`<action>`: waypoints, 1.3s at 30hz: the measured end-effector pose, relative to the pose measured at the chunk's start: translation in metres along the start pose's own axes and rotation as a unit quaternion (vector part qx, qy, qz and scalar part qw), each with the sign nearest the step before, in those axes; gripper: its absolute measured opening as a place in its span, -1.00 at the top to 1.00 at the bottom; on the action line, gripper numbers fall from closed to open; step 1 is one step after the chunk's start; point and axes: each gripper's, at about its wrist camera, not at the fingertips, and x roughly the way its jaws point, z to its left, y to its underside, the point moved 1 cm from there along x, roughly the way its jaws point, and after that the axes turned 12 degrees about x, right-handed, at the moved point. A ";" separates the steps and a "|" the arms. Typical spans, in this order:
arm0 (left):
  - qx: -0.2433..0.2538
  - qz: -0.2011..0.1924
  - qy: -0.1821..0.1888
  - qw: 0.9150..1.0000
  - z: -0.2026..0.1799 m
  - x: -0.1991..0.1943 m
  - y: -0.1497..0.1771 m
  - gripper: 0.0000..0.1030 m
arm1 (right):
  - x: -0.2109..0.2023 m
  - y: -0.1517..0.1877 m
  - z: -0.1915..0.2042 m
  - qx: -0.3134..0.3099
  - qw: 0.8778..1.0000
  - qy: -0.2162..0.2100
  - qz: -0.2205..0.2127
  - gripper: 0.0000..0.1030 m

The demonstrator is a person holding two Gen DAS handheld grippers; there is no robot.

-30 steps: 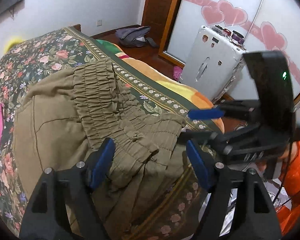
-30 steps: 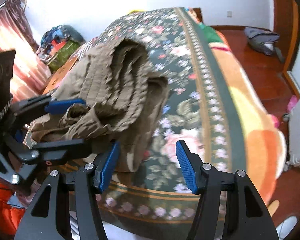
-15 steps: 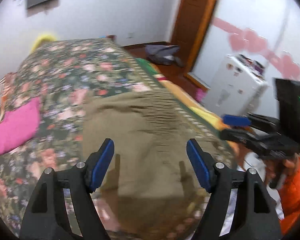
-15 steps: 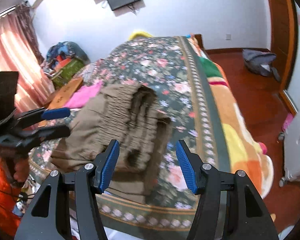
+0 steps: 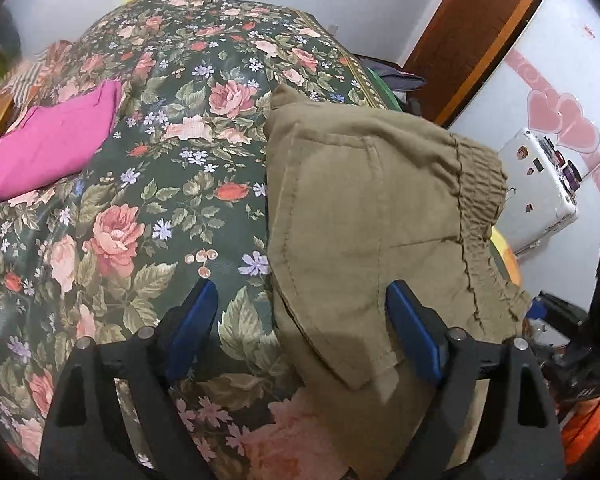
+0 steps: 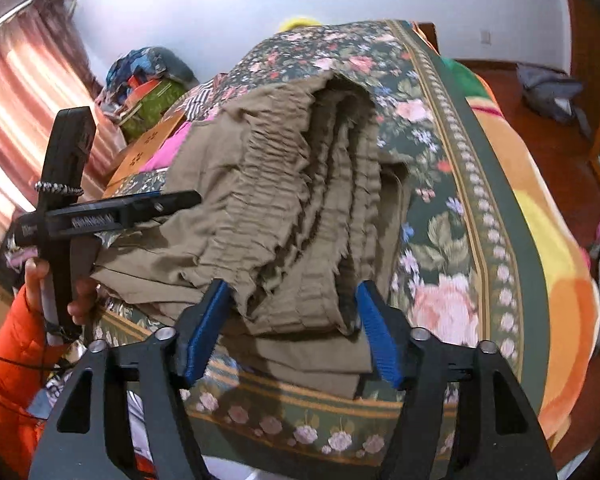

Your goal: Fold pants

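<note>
Olive pants (image 5: pixel 372 208) lie folded on the floral bedspread (image 5: pixel 160 200), their gathered waistband to the right. My left gripper (image 5: pixel 300 285) hovers over the pants' left edge with its jaws opening. One pad is above the bedspread and the other above the cloth, and neither presses. In the right wrist view the pants (image 6: pixel 284 200) show their stacked waistband folds. My right gripper (image 6: pixel 293 285) straddles the near end of that stack, its jaws opening, the pads beside the cloth without pinching it. The left gripper (image 6: pixel 180 202) reaches in from the left, held by a hand in an orange sleeve.
A pink cloth (image 5: pixel 48 148) lies on the bed to the left. A white suitcase (image 5: pixel 540 184) stands by the wardrobe on the right. The bed's near edge (image 6: pixel 340 412) is just under my right gripper. A grey bag (image 6: pixel 548 88) lies on the wooden floor.
My left gripper swung from the waistband corner over to the pants' left edge and its jaws widened. My right gripper came in close to the waistband stack, jaws slightly wider. The pants now lie flatter.
</note>
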 end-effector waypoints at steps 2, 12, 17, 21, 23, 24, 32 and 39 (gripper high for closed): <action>0.020 0.001 -0.011 1.000 -0.004 -0.003 -0.006 -0.70 | 0.001 0.004 0.000 -0.005 1.000 0.005 0.002 -0.28; 0.076 -0.033 -0.056 0.995 0.012 -0.009 -0.083 -0.70 | -0.001 0.005 -0.005 -0.003 1.000 0.000 0.002 -0.36; 0.130 -0.012 -0.097 0.987 0.010 0.025 -0.130 -0.70 | -0.001 0.002 -0.009 -0.009 1.000 0.021 -0.003 -0.36; 0.165 0.020 -0.109 0.980 0.008 0.070 -0.163 -0.70 | 0.003 -0.002 -0.019 -0.003 0.999 0.034 0.000 -0.36; 0.171 0.040 -0.109 0.978 0.009 0.093 -0.172 -0.70 | 0.004 -0.006 -0.024 0.001 0.999 0.034 0.001 -0.36; 0.179 0.056 -0.110 0.976 0.009 0.109 -0.175 -0.70 | 0.005 -0.008 -0.027 0.002 0.999 0.037 0.000 -0.36; 0.204 0.110 -0.101 0.967 0.029 0.158 -0.166 -0.59 | 0.020 -0.032 -0.051 -0.009 0.997 0.076 0.004 -0.36; 0.152 0.110 -0.093 0.978 0.080 0.141 -0.139 -0.59 | 0.043 -0.071 -0.071 -0.047 0.992 0.116 0.014 -0.36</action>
